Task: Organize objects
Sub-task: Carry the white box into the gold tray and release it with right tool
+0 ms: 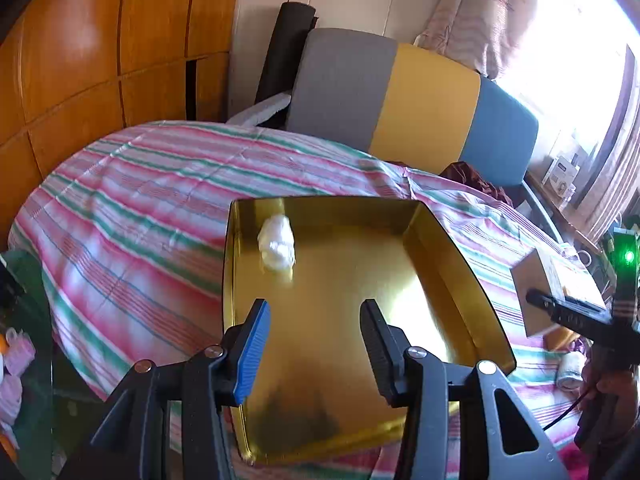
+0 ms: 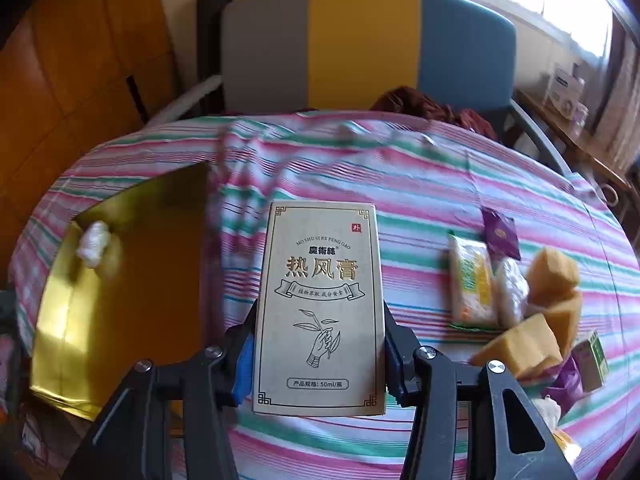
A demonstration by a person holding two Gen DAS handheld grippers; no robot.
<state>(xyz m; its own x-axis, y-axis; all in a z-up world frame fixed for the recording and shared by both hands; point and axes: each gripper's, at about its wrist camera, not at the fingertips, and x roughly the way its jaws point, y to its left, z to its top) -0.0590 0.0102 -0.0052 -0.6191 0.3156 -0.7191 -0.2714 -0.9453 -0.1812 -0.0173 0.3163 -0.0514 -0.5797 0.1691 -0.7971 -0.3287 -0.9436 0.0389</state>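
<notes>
An open gold tin (image 1: 452, 248) lies on the striped cloth, with a white crumpled wad (image 1: 277, 249) in its far left corner. My left gripper (image 1: 315, 308) hovers over the tin's near half, open, with nothing between its fingers. In the right wrist view the tin (image 2: 140, 280) is at the left with the wad (image 2: 93, 243) inside. My right gripper (image 2: 320, 312) is shut on a beige carton (image 2: 320, 300) printed with gold Chinese characters, held above the cloth to the right of the tin. The carton (image 1: 536, 280) also shows at the right edge of the left wrist view.
To the right lie snack packets (image 2: 470, 280), a purple sachet (image 2: 500, 232), yellow sponge blocks (image 2: 552, 276) and a small green box (image 2: 594, 360). A grey, yellow and blue chair back (image 2: 360, 40) stands behind the table. Wooden cupboards (image 1: 100, 60) rise at the left.
</notes>
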